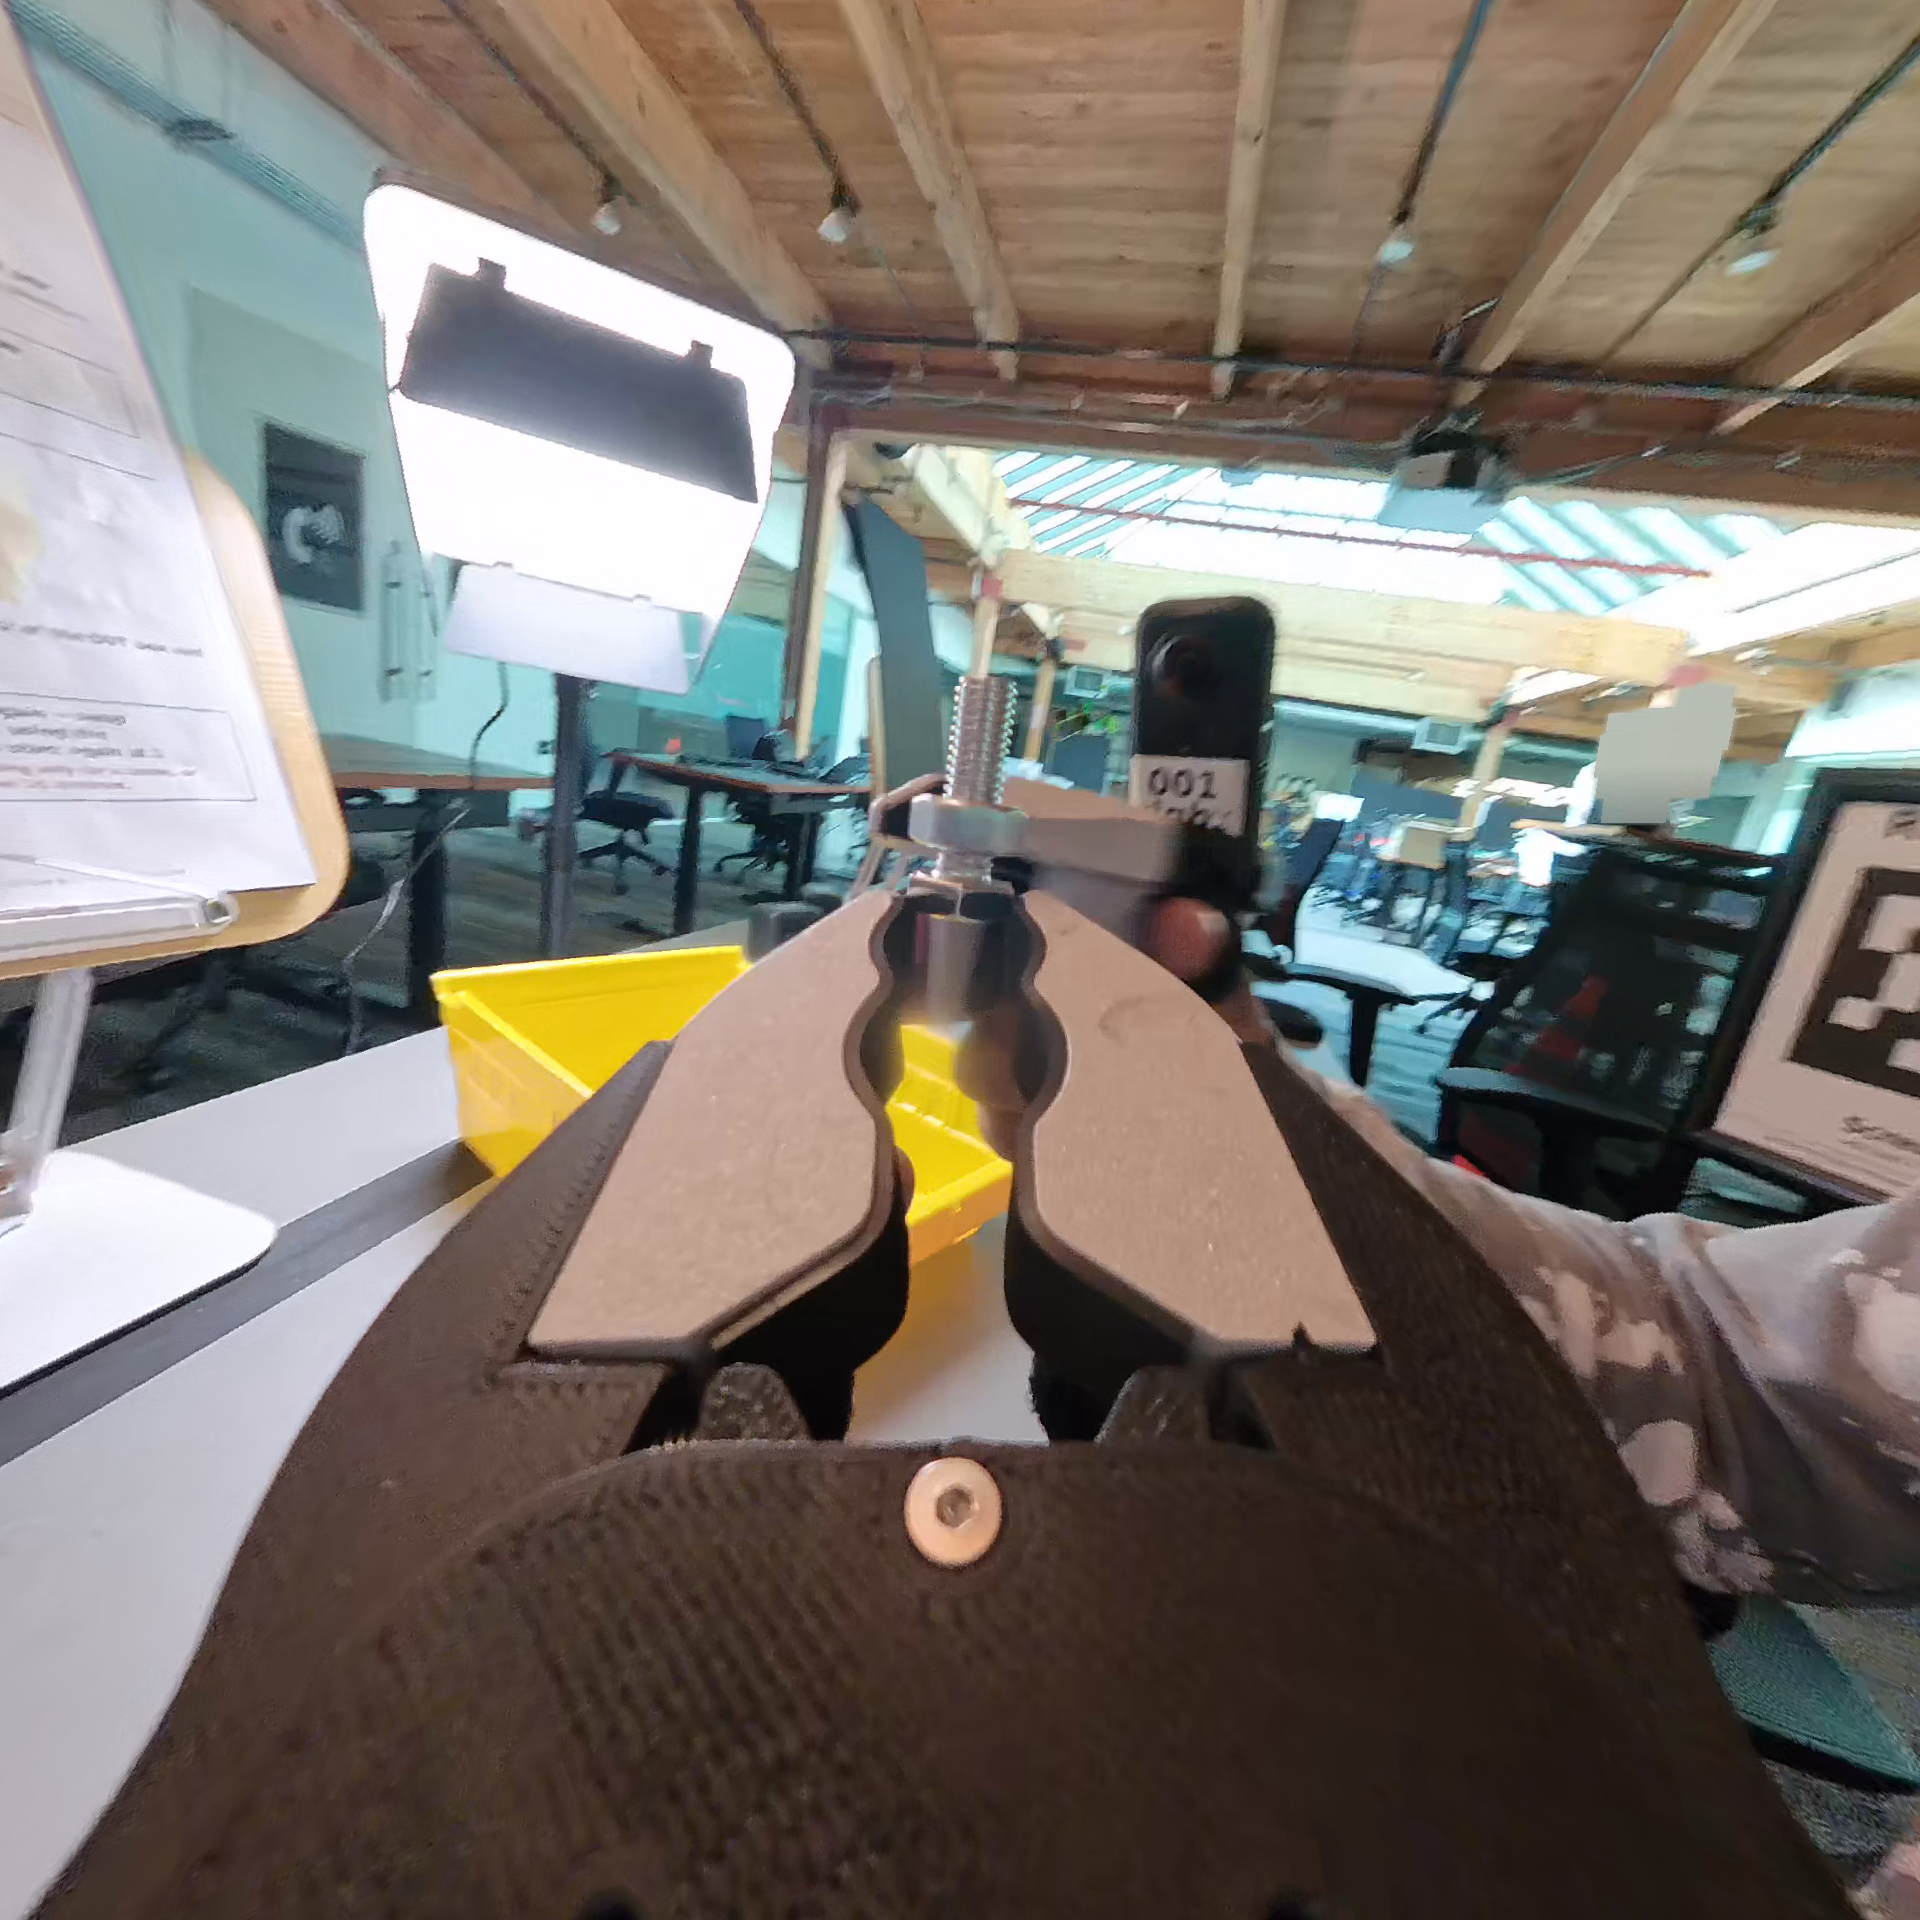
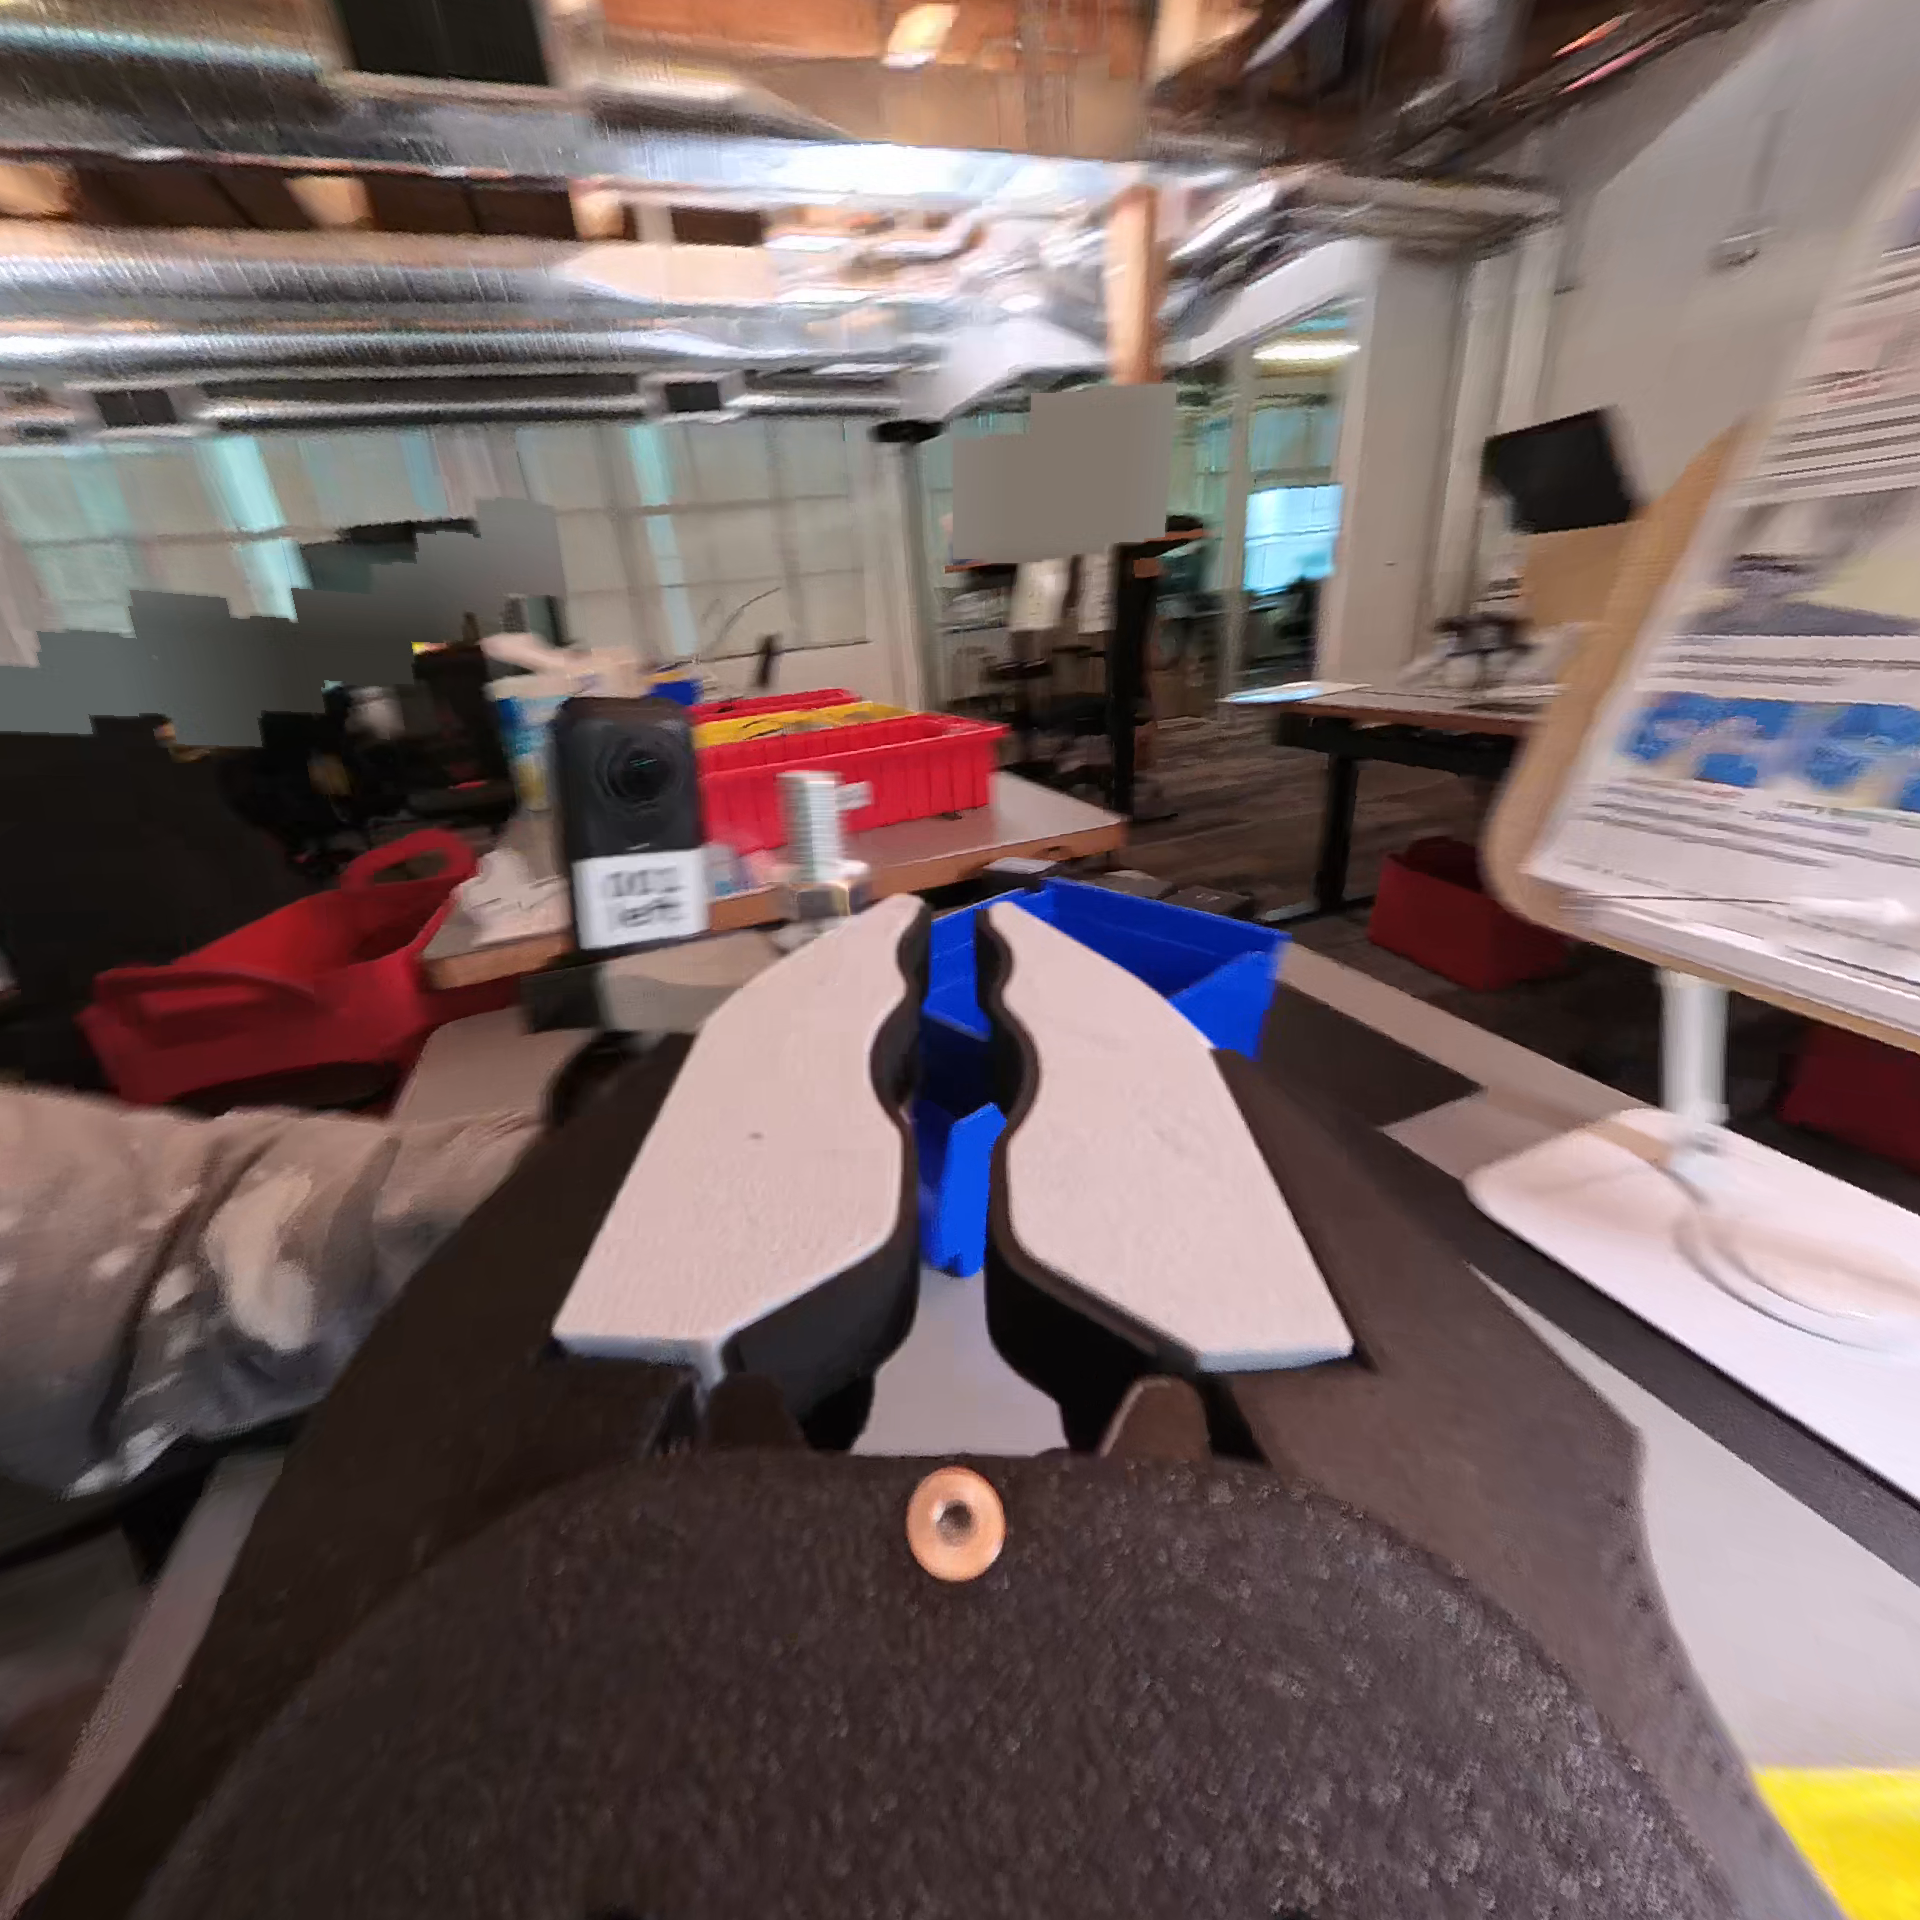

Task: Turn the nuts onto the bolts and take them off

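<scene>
Left hand-held gripper (image 1: 951, 925) pinches a silver bolt (image 1: 975, 743) by its lower end; the bolt stands upright above the fingertips, threaded shank up, bright metal with clear threads. A silver hex nut (image 1: 951, 826) sits on the shank low down, just above the gripper tips, with bare thread above it. Right hand-held gripper (image 1: 1101, 852) reaches in from the right at nut height, its grey fingers beside or on the nut; contact is blurred, cannot tell whether it grips.

In the right wrist view, the right hand-held gripper's (image 2: 951, 920) own fingers stand slightly apart with nothing visible between the tips; the bolt (image 2: 814, 821) and nut (image 2: 826, 891) show just left of the left fingertip. The picture is motion-blurred, so cannot tell whether it holds the nut.

Yellow bin (image 1: 540, 1039) sits on the grey tabletop (image 1: 208, 1455) behind the left gripper. Blue bin (image 2: 1174, 961) sits on the tabletop (image 2: 1714, 1621) behind the right gripper. Patterned sleeve (image 1: 1662, 1371) at right of the left view.
</scene>
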`<control>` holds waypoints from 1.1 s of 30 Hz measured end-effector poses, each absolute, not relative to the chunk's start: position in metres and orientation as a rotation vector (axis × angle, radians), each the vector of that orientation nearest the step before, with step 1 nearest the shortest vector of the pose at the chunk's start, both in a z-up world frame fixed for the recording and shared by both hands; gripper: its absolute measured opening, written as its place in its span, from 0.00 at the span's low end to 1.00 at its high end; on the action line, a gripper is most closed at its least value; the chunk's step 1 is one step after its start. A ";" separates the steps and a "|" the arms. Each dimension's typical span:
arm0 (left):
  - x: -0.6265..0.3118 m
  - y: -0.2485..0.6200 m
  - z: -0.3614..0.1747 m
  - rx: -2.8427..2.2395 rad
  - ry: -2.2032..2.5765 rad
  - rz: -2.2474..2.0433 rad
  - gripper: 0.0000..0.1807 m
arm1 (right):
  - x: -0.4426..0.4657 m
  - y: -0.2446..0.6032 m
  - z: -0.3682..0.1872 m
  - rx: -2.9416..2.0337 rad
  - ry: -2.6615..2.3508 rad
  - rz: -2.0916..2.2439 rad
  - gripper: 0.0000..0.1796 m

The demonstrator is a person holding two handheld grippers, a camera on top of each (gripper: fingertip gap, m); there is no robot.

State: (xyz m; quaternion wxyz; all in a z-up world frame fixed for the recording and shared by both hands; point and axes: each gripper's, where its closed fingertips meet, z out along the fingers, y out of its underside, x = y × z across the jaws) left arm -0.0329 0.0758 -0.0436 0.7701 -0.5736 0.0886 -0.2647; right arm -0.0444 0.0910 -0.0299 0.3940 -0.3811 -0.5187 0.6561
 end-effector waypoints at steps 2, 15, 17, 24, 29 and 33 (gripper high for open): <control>-0.034 0.074 -0.039 -1.239 0.195 -0.576 0.10 | -0.041 0.109 -0.027 -0.988 -1.249 1.649 0.03; -0.035 0.072 -0.037 -1.227 0.196 -0.580 0.10 | -0.041 0.106 -0.024 -1.005 -1.217 1.733 0.01; -0.036 0.071 -0.035 -1.224 0.197 -0.567 0.10 | -0.038 0.106 -0.024 -1.006 -1.235 1.752 0.06; -0.032 0.076 -0.043 -1.249 0.195 -0.569 0.09 | -0.047 0.072 -0.029 -0.962 -1.350 1.709 0.19; -0.038 0.072 -0.036 -1.221 0.186 -0.575 0.10 | -0.041 0.105 -0.022 -1.024 -1.199 1.725 0.04; -0.036 0.074 -0.039 -1.231 0.187 -0.569 0.10 | -0.041 0.085 -0.021 -0.975 -1.278 1.741 0.14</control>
